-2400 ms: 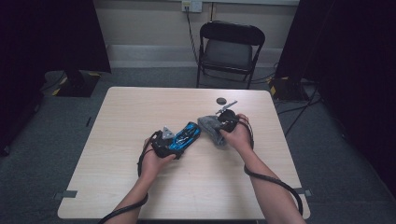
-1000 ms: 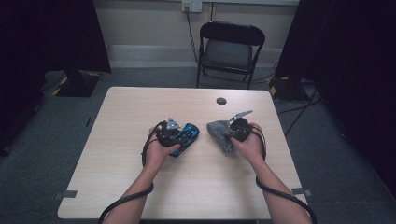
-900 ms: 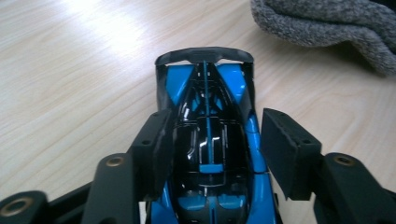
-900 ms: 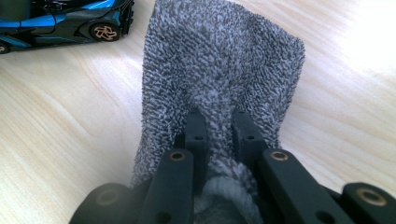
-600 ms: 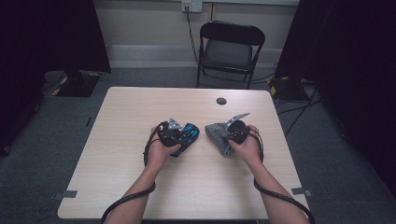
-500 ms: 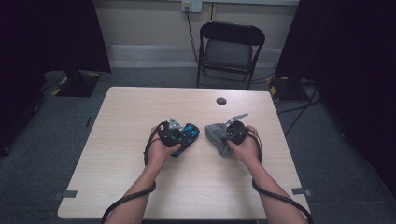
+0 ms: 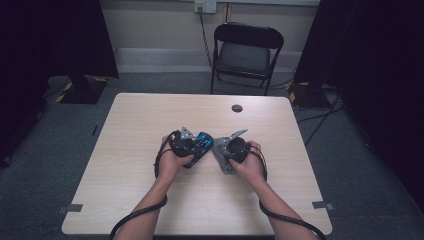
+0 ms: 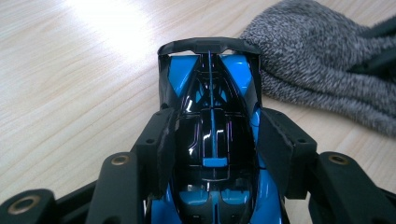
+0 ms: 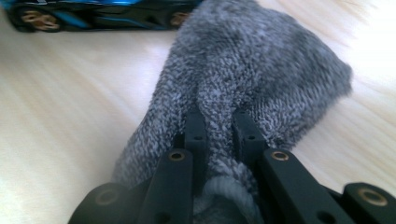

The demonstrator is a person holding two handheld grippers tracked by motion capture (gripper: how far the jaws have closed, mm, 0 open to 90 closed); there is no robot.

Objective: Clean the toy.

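Our left gripper (image 8: 212, 144) has its two black jaws on either side of a blue and black toy car (image 8: 210, 121), the pads (image 8: 166, 149) pressed against the car's flanks, so the car is clamped lengthwise between them with its rear wing pointing away from us; the jaws have just been closing a little on it. From above, we see the left gripper (image 7: 192, 145) and car (image 7: 202, 142) near the middle of the tabletop (image 7: 150, 115), just left of our other hand. Our right gripper (image 9: 219, 130) is pinched tight on a fold of a grey knitted sock (image 9: 252, 70), the fabric bunched between the narrow jaws and spreading out beyond them on the wood. In the high view the right gripper (image 7: 227, 150) and the sock (image 7: 222, 157) lie just beside the car; whether sock and car touch we cannot tell. A small dark round disc (image 7: 237, 108) sits on the tabletop well apart, toward the far edge, and a black folding chair (image 7: 247, 52) stands behind the table.
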